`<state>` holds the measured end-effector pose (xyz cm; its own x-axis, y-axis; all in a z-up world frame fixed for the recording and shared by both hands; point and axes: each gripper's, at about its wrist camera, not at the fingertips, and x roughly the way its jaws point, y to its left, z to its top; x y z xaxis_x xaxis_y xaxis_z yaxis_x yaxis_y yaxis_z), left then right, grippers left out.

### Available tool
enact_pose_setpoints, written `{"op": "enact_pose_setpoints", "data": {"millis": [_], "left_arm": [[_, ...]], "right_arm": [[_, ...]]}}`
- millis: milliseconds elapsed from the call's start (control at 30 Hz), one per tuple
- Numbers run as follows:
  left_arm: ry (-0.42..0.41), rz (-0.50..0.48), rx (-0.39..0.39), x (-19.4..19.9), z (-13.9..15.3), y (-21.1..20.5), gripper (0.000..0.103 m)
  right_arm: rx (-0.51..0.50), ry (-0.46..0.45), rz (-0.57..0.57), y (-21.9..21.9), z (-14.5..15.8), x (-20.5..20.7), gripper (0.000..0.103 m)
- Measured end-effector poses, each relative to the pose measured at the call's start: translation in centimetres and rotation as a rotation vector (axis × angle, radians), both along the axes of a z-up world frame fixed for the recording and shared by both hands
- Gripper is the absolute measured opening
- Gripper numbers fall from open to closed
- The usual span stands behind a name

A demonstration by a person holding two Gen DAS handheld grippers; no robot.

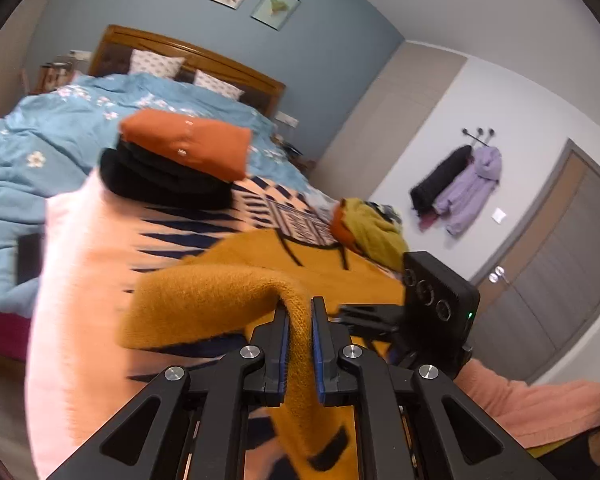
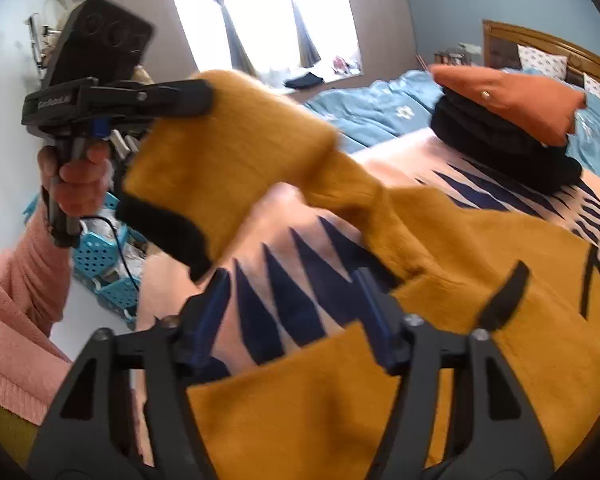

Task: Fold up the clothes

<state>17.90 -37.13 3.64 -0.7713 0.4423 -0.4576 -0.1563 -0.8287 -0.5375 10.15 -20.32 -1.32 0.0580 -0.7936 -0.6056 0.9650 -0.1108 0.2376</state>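
A mustard-yellow sweater (image 1: 300, 268) with black trim lies spread on a pink blanket with navy triangles (image 1: 88, 248). My left gripper (image 1: 300, 312) is shut on the sweater's sleeve and holds it lifted; in the right wrist view the left gripper (image 2: 204, 98) holds the sleeve (image 2: 228, 160) up above the blanket (image 2: 276, 216), its black cuff hanging down. My right gripper (image 2: 292, 280) is open and empty, just above the sweater's body (image 2: 480, 320). The right gripper's body (image 1: 440, 292) shows at the right of the left wrist view.
A stack of folded clothes, orange (image 1: 188, 144) on black (image 1: 160, 180), sits on the blanket's far end. A heap of unfolded olive and orange clothes (image 1: 368, 228) lies at the right. A blue duvet (image 1: 40, 136) covers the bed. Blue baskets (image 2: 108, 256) stand on the floor.
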Motion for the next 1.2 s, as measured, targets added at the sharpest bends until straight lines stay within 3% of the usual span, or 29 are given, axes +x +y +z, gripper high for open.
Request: {"op": "enact_pose_setpoints", "data": {"millis": [100, 200, 267, 333, 367, 433, 533, 600, 700, 767, 833, 867, 933, 967, 1000, 1100, 1200], "left_arm": [[-0.023, -0.042, 0.041, -0.9, -0.5, 1.0, 0.009], [-0.035, -0.081, 0.055, -2.1, -1.1, 2.3, 0.009], [-0.046, -0.121, 0.061, -3.0, -1.3, 3.5, 0.009], [-0.056, -0.157, 0.062, -3.9, -1.5, 4.7, 0.009], [-0.057, -0.169, 0.060, -4.3, -1.5, 5.1, 0.011], [-0.046, -0.188, 0.056, -4.7, -1.3, 5.9, 0.015], [-0.004, -0.197, 0.042, -5.0, -0.7, 6.8, 0.042], [0.032, -0.188, 0.026, -4.8, -0.4, 7.1, 0.070], [0.057, -0.164, -0.007, -4.5, -0.9, 6.7, 0.077], [0.035, -0.132, -0.029, -4.3, -1.9, 6.1, 0.079], [0.006, -0.097, -0.054, -4.2, -3.0, 5.5, 0.079], [-0.022, -0.075, -0.071, -4.2, -3.7, 5.2, 0.079], [-0.075, -0.035, -0.086, -4.3, -5.2, 4.6, 0.079], [-0.088, -0.020, -0.077, -4.2, -5.7, 4.2, 0.079], [-0.097, -0.004, -0.068, -4.1, -6.1, 3.8, 0.079], [-0.103, 0.061, -0.058, -3.2, -6.8, 2.4, 0.079], [-0.114, 0.128, -0.046, -2.0, -7.3, 0.7, 0.079]], "right_arm": [[-0.052, 0.010, -0.008, 0.2, 0.1, 0.8, 0.069], [-0.117, -0.087, 0.019, 1.1, 0.3, 0.5, 0.069], [-0.184, -0.208, 0.032, 2.0, 0.5, -0.5, 0.068], [-0.234, -0.281, 0.009, 3.1, 0.6, -1.6, 0.045], [-0.238, -0.305, -0.005, 3.6, 0.6, -2.1, 0.019], [-0.254, -0.324, -0.035, 4.8, 0.8, -2.8, 0.017], [-0.321, -0.352, -0.085, 7.8, 1.8, -3.4, 0.014], [-0.387, -0.385, -0.130, 10.4, 2.5, -4.4, 0.009], [-0.489, -0.438, -0.235, 15.1, 3.0, -6.5, 0.002], [-0.475, -0.421, -0.307, 17.5, 2.8, -7.3, 0.002], [-0.456, -0.400, -0.379, 19.7, 2.6, -8.2, 0.006], [-0.386, -0.342, -0.404, 19.5, 2.4, -8.0, 0.010], [-0.241, -0.217, -0.421, 17.9, 1.9, -7.0, 0.037], [-0.165, -0.150, -0.416, 16.7, 1.5, -6.2, 0.062], [-0.090, -0.082, -0.407, 15.5, 1.2, -5.5, 0.073], [0.087, 0.127, -0.275, 9.9, -0.6, -2.1, 0.073], [0.189, 0.264, -0.128, 5.9, -2.6, 1.2, 0.073]]}}
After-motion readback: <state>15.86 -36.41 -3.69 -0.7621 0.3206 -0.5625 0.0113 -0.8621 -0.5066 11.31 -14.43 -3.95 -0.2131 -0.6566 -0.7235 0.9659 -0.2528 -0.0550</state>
